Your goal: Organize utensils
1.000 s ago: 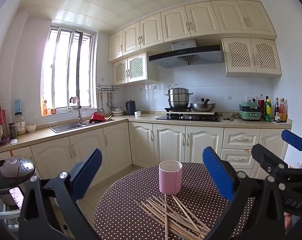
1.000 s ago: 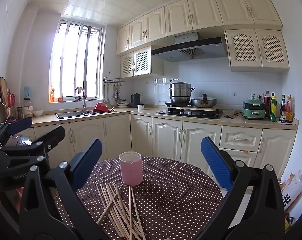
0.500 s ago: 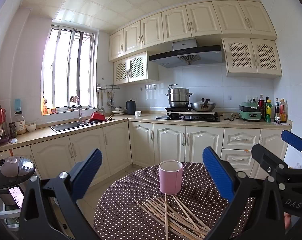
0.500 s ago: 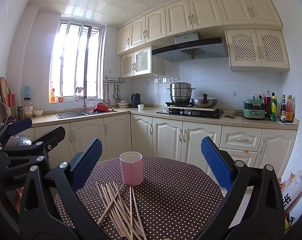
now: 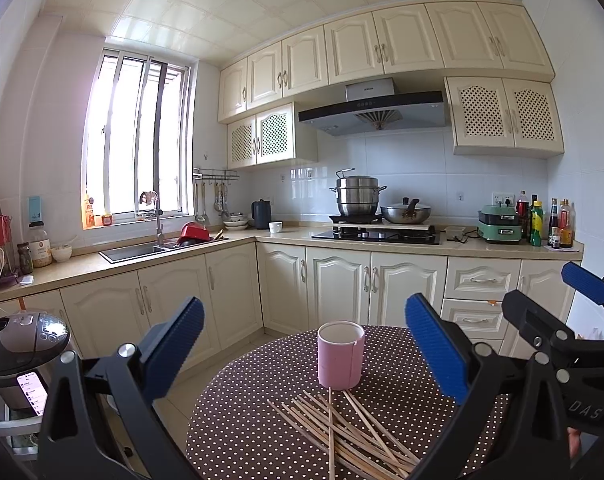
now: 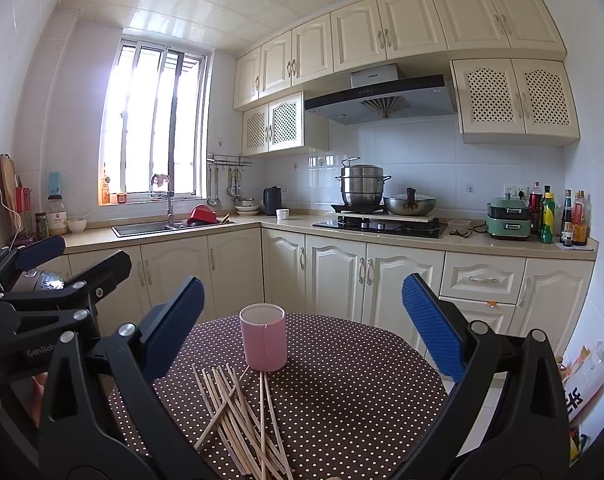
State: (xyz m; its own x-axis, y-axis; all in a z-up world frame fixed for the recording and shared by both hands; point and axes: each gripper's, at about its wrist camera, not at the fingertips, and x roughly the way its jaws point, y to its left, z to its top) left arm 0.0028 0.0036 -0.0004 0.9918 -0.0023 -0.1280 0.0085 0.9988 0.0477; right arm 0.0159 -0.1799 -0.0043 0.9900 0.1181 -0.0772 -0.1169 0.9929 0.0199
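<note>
Nothing has shifted over the last second: my left tool (image 5: 303, 354) and right tool (image 6: 302, 326) hover wide open, empty. Chopsticks (image 6: 242, 412) lie scattered low-centre before the pink cup (image 6: 264, 338) on the counter (image 6: 361, 380); sorting hasn't started.

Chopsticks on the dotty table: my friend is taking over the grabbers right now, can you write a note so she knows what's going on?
Left tool: open, holding nothing, raised above the near side of the table.
Right tool: open, holding nothing, beside the left one.
Chopsticks: loose criss-crossed pile on the dotted tablecloth, just in front of the pink cup.
Pink cup: upright near the middle of the table; no chopsticks stick out of it.
Done: nothing sorted yet.
Left: probably pick up the chopsticks and stand them in the cup.
</note>
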